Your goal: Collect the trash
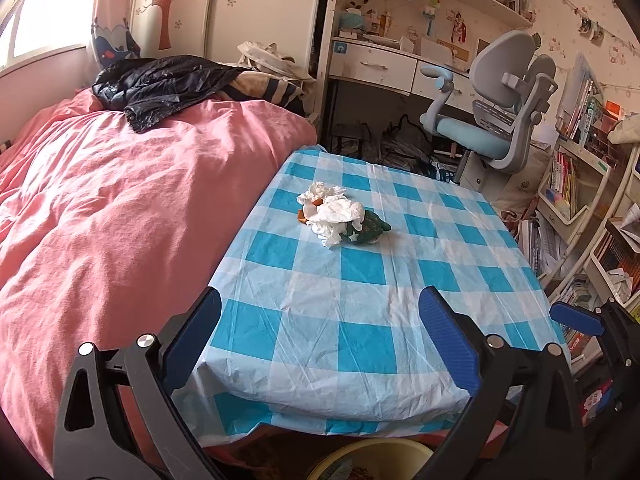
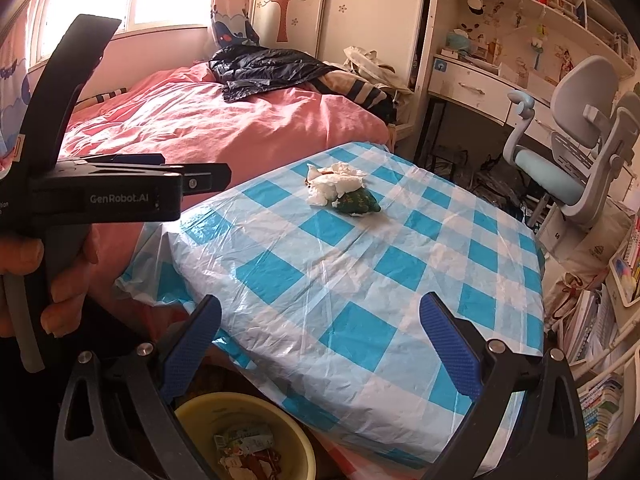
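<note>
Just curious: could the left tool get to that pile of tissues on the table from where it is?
Probably yes. The left tool is open, and only bare checked tablecloth lies between it and the tissues.

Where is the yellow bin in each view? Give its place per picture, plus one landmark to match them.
Left wrist view: only the yellow bin's rim shows at the bottom edge, under the table's near edge, between the left tool's fingers.
Right wrist view: the bin sits lower left, below the table's near corner, wrappers inside.
Shared landmark: the crumpled tissue pile on the blue checked tablecloth.
</note>
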Motion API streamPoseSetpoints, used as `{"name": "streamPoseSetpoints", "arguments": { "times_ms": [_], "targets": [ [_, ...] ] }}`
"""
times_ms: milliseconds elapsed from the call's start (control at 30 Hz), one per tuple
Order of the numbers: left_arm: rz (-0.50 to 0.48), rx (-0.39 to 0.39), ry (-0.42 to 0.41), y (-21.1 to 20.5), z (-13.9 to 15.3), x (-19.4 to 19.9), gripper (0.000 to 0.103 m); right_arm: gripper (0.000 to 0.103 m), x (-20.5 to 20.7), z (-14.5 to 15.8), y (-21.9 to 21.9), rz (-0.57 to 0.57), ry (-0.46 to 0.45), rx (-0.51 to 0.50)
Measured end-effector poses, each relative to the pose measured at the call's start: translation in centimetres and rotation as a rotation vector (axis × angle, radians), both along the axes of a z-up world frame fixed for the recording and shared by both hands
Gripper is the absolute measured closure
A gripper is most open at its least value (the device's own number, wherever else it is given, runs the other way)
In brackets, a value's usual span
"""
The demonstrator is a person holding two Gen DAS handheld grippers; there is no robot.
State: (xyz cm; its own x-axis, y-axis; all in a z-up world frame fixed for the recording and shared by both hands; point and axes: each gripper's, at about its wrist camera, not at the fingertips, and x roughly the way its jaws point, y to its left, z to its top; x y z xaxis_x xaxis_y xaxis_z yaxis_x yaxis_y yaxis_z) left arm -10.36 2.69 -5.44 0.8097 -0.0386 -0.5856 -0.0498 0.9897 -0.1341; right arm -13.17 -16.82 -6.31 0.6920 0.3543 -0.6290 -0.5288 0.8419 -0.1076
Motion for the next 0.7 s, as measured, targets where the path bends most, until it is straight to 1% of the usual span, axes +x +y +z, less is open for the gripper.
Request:
{"name": "streamPoseSetpoints", "arguments": {
  "times_ms": [467, 700],
  "targets": [
    [0.003, -0.007, 0.002, 0.1, 0.0, 0.1, 0.007, 0.008, 0.0, 0.3, 1.4, 0.025, -0.009, 0.001],
    [0.012, -0.023, 0.003, 0.3, -0.1, 0.2, 0.007, 0.008, -0.2, 0.3, 2.0, 0.043, -0.015, -0.019]
  ]
}}
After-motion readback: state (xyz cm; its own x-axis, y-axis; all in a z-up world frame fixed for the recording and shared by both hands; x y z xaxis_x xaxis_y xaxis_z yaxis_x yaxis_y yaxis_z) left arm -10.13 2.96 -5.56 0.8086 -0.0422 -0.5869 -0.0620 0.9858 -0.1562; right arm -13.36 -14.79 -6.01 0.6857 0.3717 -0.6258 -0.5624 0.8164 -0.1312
